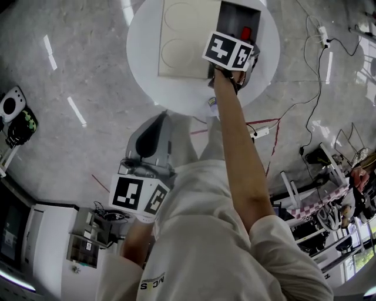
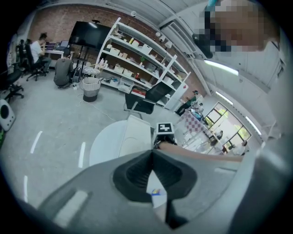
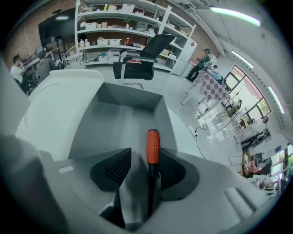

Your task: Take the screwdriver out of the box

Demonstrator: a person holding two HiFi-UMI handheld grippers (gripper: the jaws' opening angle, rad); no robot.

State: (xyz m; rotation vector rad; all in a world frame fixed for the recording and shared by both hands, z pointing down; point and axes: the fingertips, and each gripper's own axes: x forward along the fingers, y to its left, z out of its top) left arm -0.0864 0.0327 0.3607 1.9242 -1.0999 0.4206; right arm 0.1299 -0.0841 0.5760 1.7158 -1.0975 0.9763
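Observation:
A grey box (image 1: 234, 16) stands open on the round white table (image 1: 147, 41), its pale lid (image 1: 182, 38) laid back to the left. The screwdriver (image 3: 153, 146), with an orange handle and dark shaft, lies in the box (image 3: 130, 98). My right gripper (image 3: 145, 154) reaches down into the box with its jaws open. The screwdriver sits between them, close to the right pad, with a gap to the left pad. In the head view the right gripper (image 1: 232, 50) covers most of the screwdriver (image 1: 246, 32). My left gripper (image 1: 160, 120) hangs low beside my body, off the table, its pads (image 2: 152, 155) together on nothing.
A black office chair (image 3: 137, 64) and shelving (image 3: 123, 27) stand beyond the table. Cables and a power strip (image 1: 258, 132) lie on the floor to the right. A small coloured sticker (image 1: 211, 104) sits at the table's near edge. People work at desks far left (image 2: 39, 48).

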